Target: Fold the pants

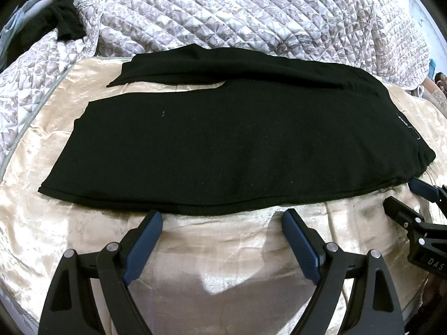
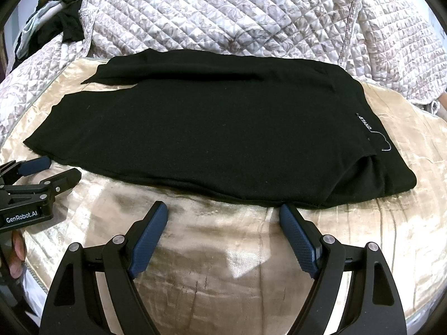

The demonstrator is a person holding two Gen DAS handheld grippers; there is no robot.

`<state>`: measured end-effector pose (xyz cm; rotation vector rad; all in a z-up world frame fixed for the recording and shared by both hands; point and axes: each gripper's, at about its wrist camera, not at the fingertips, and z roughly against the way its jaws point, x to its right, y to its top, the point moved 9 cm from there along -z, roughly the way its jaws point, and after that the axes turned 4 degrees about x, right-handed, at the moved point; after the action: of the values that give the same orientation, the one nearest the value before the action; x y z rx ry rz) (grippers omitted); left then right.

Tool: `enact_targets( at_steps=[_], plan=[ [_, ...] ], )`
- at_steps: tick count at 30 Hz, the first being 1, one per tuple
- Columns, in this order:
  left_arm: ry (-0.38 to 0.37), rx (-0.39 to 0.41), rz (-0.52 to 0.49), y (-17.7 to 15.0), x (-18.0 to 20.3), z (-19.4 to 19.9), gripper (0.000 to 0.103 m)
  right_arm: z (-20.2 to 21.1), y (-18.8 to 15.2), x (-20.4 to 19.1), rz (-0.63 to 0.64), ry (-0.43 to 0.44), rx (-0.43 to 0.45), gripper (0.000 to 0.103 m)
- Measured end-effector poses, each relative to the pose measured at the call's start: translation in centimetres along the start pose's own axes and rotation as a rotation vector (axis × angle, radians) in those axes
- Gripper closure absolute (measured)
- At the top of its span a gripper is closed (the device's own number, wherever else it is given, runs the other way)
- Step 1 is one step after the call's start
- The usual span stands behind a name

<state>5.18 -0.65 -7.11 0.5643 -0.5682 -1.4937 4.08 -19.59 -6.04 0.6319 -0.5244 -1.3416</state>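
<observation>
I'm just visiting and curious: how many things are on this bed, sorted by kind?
Black pants: 1
Claws: 2, left claw and right claw, both open
Gold satin sheet: 1
Quilted floral cover: 1
Dark clothes heap at the far left: 1
Total: 6

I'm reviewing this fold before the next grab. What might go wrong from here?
1. The black pants lie with one leg offset behind the other, so a fold now may come out uneven.
2. Both the left gripper and right gripper are open at the near edge, which looks layered; a pinch may catch only the top layer.
3. The satin sheet looks slick, so the pants may slide.
</observation>
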Motion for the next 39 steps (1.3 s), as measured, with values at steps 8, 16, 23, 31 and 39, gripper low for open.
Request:
enact_targets(
  at_steps=[8,16,23,31,39],
  plan=[
    [0.001,0.001,0.0,-0.01,0.03,0.01,0.013,0.18,-0.14,0.18,-0.001,0.001,0.0,0.021],
    [0.001,0.001,0.0,-0.05,0.05,0.01,0.013,-0.1,0.05,-0.05,-0.01,0.007,0.0,0.021],
    [0.001,0.002,-0.002,-0.07,0.05,0.01,0.013,0.01,0.05,-0.04,-0.014,0.01,0.004,0.021],
    [0.001,0.002,-0.002,-0.07,0.06,0.02,0.013,0.3,0.09,0.16,-0.017,0.019,0.023,0.021],
    [0.001,0.002,-0.001,-0.08,0.08,0.02,0.014,0.38,0.08,0.15,-0.013,0.022,0.022,0.021]
  ],
)
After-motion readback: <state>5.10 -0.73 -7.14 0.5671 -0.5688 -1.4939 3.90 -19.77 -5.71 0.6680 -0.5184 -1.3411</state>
